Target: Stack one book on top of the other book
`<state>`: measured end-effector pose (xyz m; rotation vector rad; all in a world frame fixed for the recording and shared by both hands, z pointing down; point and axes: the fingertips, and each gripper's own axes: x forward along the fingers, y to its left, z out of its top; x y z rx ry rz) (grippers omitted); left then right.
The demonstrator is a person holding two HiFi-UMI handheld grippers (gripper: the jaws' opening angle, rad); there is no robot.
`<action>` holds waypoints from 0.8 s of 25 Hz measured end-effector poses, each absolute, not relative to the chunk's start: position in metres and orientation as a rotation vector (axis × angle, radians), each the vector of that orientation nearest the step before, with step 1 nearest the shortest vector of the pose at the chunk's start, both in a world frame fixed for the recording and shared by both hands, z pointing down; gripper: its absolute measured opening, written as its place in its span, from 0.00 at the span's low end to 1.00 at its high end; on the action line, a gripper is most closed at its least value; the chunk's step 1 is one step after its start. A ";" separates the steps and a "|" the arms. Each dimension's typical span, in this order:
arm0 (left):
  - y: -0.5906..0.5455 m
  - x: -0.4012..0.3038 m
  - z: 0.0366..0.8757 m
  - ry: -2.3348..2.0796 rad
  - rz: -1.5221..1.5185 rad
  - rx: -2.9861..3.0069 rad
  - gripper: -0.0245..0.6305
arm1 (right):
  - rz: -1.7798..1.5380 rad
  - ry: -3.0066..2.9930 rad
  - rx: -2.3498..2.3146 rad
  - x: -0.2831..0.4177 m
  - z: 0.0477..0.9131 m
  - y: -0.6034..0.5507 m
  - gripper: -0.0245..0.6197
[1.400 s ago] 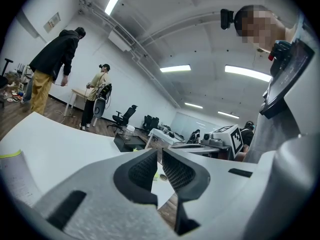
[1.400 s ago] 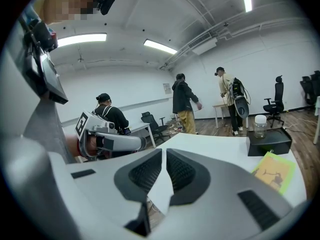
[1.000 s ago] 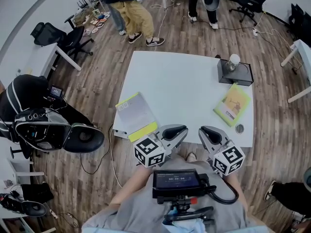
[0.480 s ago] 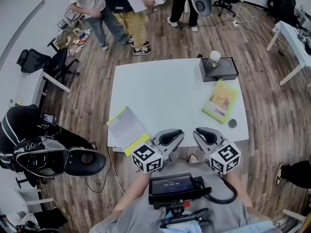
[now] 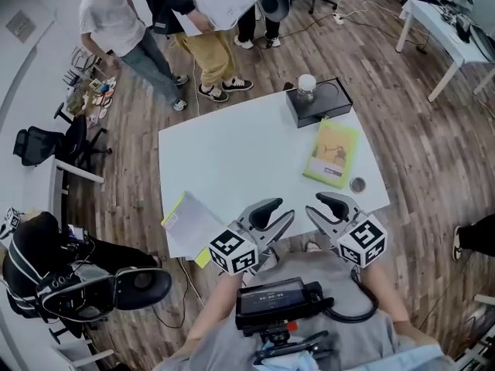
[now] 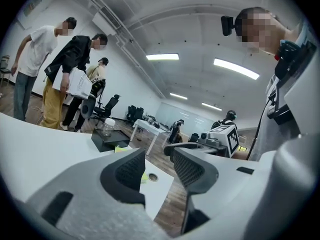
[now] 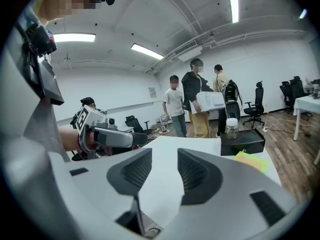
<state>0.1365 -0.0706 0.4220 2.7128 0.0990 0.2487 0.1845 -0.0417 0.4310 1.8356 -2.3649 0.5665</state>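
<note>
A green-yellow book (image 5: 332, 153) lies flat near the right edge of the white table (image 5: 232, 153). It also shows as a green sliver in the right gripper view (image 7: 252, 161). A pale book with a yellow edge (image 5: 186, 224) lies at the table's near left corner, overhanging a little. My left gripper (image 5: 277, 211) (image 6: 160, 166) and right gripper (image 5: 317, 205) (image 7: 164, 171) hover side by side over the near table edge, apart from both books. Both pairs of jaws have just been opening and stand open with nothing between them.
A black box (image 5: 321, 103) with a clear jar (image 5: 307, 86) on it sits at the far right corner. A small round cap (image 5: 356, 184) lies beside the green book. Several people (image 5: 209, 22) stand beyond the far edge. Bags (image 5: 85, 292) lie on the floor at left.
Both grippers' jaws went from shut to open. Both hands moved forward to the near table edge, and the head view swung so the table looks turned.
</note>
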 end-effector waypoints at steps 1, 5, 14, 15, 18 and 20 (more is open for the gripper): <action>-0.070 0.143 0.423 0.108 0.253 2.717 0.29 | 0.564 -2.356 1.842 0.191 0.432 -0.039 0.26; -0.072 0.164 0.424 0.150 0.264 2.731 0.32 | 0.568 -2.287 1.949 0.221 0.433 -0.033 0.29; -0.083 0.210 0.435 0.216 0.358 2.765 0.32 | 0.634 -2.135 2.098 0.277 0.449 -0.028 0.29; -0.083 0.215 0.437 0.218 0.368 2.763 0.32 | 0.649 -2.120 2.084 0.280 0.454 -0.027 0.30; -0.082 0.227 0.444 0.252 0.415 2.766 0.32 | 0.678 -2.073 2.071 0.288 0.467 -0.027 0.35; -0.083 0.235 0.450 0.284 0.453 2.773 0.32 | 0.692 -2.050 2.094 0.296 0.474 -0.027 0.37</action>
